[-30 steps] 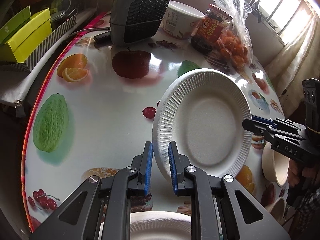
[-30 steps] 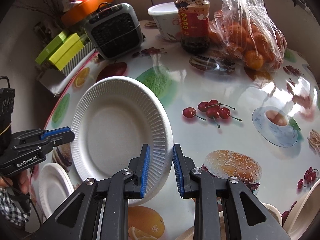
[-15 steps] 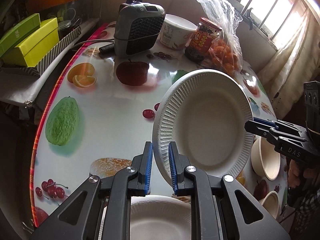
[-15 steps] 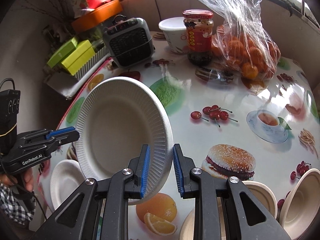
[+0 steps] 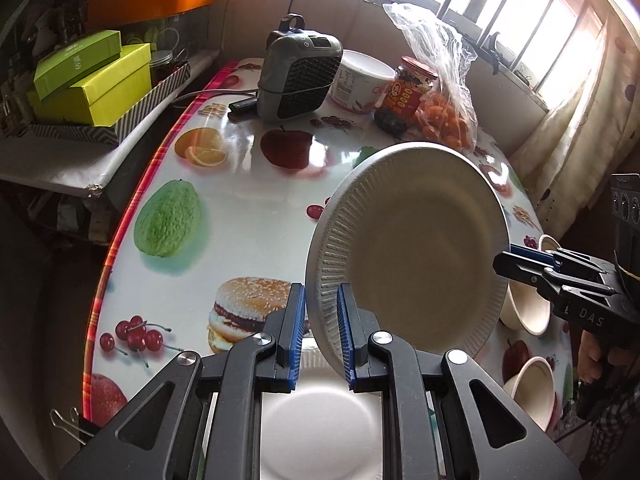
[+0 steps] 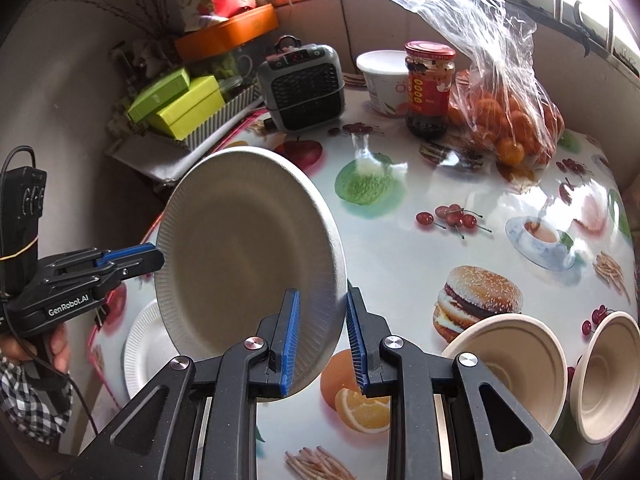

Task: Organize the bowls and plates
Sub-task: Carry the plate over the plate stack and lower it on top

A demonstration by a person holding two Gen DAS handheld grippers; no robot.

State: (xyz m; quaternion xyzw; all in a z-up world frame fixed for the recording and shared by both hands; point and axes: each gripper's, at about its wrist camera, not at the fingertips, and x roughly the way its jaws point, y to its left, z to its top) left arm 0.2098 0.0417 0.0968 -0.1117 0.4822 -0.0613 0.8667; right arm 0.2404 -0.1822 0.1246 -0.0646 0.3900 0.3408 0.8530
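Both grippers hold one white paper plate (image 5: 416,248) by opposite rims, lifted and tilted above the table. My left gripper (image 5: 320,332) is shut on its near rim; my right gripper (image 6: 322,340) is shut on the other rim of the plate (image 6: 244,248). In the left wrist view the right gripper (image 5: 520,262) meets the plate's far edge. A second white paper plate (image 5: 320,432) lies flat under the left gripper and shows in the right wrist view (image 6: 146,348). Beige bowls (image 6: 516,360) (image 6: 608,376) stand at the table's near right.
The fruit-print table (image 5: 240,200) carries a small grey heater (image 5: 298,76), a white tub (image 5: 360,80), a red-label jar (image 5: 404,96) and a bag of oranges (image 5: 444,120) at the back. Green boxes (image 5: 92,80) sit on a shelf at left.
The plate has been lifted higher off the table by both grippers and tilted more upright. Both cameras have pulled up and back, so more of the table shows.
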